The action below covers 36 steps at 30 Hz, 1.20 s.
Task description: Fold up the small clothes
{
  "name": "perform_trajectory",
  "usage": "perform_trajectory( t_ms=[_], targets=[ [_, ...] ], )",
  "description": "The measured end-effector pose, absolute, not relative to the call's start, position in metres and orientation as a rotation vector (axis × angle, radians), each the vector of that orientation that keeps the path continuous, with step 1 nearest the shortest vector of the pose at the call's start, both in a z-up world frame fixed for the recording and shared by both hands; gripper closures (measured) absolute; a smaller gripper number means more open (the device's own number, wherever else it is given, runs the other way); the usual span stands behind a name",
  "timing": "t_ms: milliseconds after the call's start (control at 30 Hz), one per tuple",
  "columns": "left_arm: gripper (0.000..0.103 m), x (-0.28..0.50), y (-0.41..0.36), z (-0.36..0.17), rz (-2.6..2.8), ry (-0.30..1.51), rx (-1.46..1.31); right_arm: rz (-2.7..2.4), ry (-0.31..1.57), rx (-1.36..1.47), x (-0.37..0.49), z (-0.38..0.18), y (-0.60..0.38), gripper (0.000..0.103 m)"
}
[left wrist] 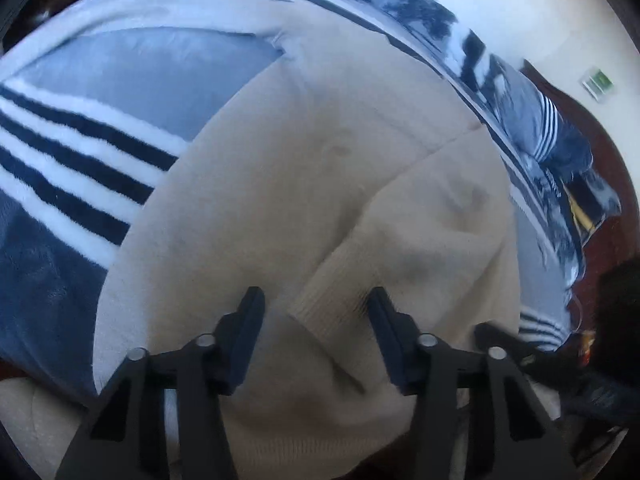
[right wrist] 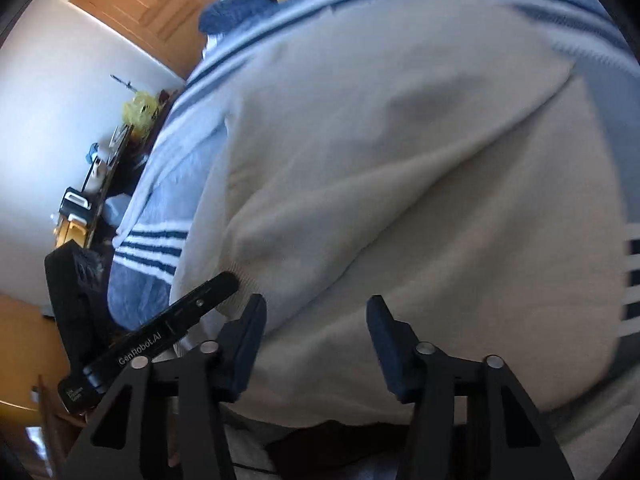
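Both claws gape with nothing gripped: left claw (left wrist: 316,312) hovers over the cream sweater's (left wrist: 280,200) ribbed cuff (left wrist: 332,304); right claw (right wrist: 316,316) has sweater ahead, on a striped blanket (left wrist: 72,152).

Blue-white striped blanket (left wrist: 72,168) spread underneath; wooden door (right wrist: 144,4) upper left; cluttered shelf (right wrist: 100,168) along wall.
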<state>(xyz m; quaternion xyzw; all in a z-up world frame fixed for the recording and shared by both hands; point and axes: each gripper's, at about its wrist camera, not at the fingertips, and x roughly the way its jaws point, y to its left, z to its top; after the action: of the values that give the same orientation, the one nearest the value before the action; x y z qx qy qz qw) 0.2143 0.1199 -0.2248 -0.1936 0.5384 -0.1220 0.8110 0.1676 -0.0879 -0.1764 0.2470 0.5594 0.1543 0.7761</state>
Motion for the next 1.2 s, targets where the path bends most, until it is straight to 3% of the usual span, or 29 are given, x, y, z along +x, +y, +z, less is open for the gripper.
perform_trajectory(
  t_ms=[67, 133, 200, 267, 467, 600, 633, 667, 700, 733, 967, 1033, 1100, 1200],
  targets=[
    [0.063, 0.216, 0.117, -0.223, -0.277, 1.146, -0.403, 0.357, 1.231, 0.523, 0.174, -0.187, -0.075, 0.048],
    [0.08, 0.218, 0.112, -0.228, -0.304, 1.172, -0.402, 0.374, 1.261, 0.522, 0.18, -0.198, -0.063, 0.049],
    [0.092, 0.218, 0.11, -0.228, -0.306, 1.167, -0.385, 0.369, 1.286, 0.518, 0.182, -0.208, -0.055, 0.061],
    [0.094, 0.215, 0.116, -0.218, -0.342, 1.134, -0.42, 0.373, 1.287, 0.524, 0.182, -0.209, -0.051, 0.097],
    [0.094, 0.207, 0.128, -0.214, -0.337, 1.135, -0.434, 0.415, 1.246, 0.534, 0.165, -0.182, -0.045, 0.097],
    [0.084, 0.209, 0.128, -0.214, -0.299, 1.13, -0.418, 0.388, 1.295, 0.458, 0.161, -0.195, -0.04, 0.096],
    [0.072, 0.207, 0.131, -0.209, -0.29, 1.106, -0.422, 0.398, 1.272, 0.475, 0.159, -0.188, -0.042, 0.09],
    [0.065, 0.204, 0.135, -0.206, -0.276, 1.086, -0.427, 0.408, 1.24, 0.485, 0.156, -0.179, -0.046, 0.067],
    [0.057, 0.202, 0.14, -0.202, -0.259, 1.063, -0.439, 0.4, 1.204, 0.477, 0.152, -0.166, -0.049, 0.054],
    [0.057, 0.2, 0.146, -0.199, -0.238, 1.043, -0.453, 0.387, 1.168, 0.46, 0.149, -0.154, -0.051, 0.036],
    [0.047, 0.183, 0.204, -0.175, -0.048, 0.96, -0.646, 0.381, 0.972, 0.331, 0.139, -0.071, -0.048, 0.034],
    [0.034, 0.178, 0.223, -0.163, -0.001, 0.926, -0.71, 0.378, 0.947, 0.312, 0.14, -0.057, -0.04, 0.034],
    [0.033, 0.173, 0.237, -0.154, 0.033, 0.9, -0.749, 0.392, 0.93, 0.3, 0.144, -0.047, -0.031, 0.032],
    [0.031, 0.171, 0.256, -0.147, 0.074, 0.89, -0.779, 0.424, 0.906, 0.276, 0.149, -0.033, -0.017, 0.018]
  ],
)
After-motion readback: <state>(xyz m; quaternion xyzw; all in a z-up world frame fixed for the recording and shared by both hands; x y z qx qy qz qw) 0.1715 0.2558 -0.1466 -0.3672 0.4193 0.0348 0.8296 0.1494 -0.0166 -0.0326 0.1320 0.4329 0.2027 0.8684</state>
